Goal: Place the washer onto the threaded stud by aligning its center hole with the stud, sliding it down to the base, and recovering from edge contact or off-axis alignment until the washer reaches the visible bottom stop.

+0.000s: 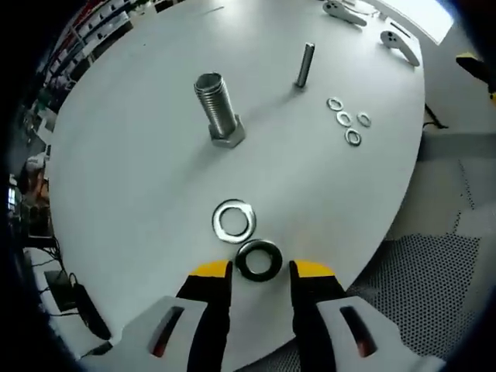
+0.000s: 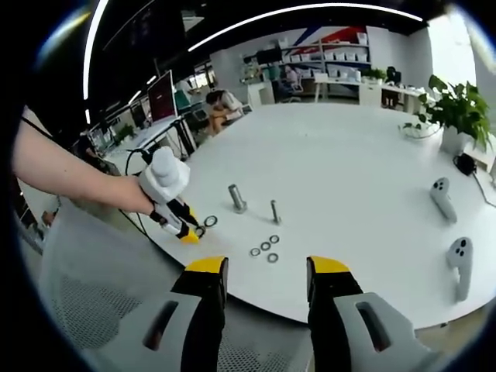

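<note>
On the worktop [image 1: 139, 155] in the left gripper view, the large threaded stud [image 1: 219, 108] stands upright toward the far middle, with a thinner stud [image 1: 305, 64] upright farther off to its right. Four small washers [image 1: 347, 120] lie clustered right of both studs. Nearer, a large washer [image 1: 234, 219] lies flat in front of the big stud, and a second ring [image 1: 259, 260] touches its near right edge, lying between the tips of the left claw [image 1: 260, 270]. Two controllers [image 1: 372, 23] lie at the worktop's far right edge.
</note>
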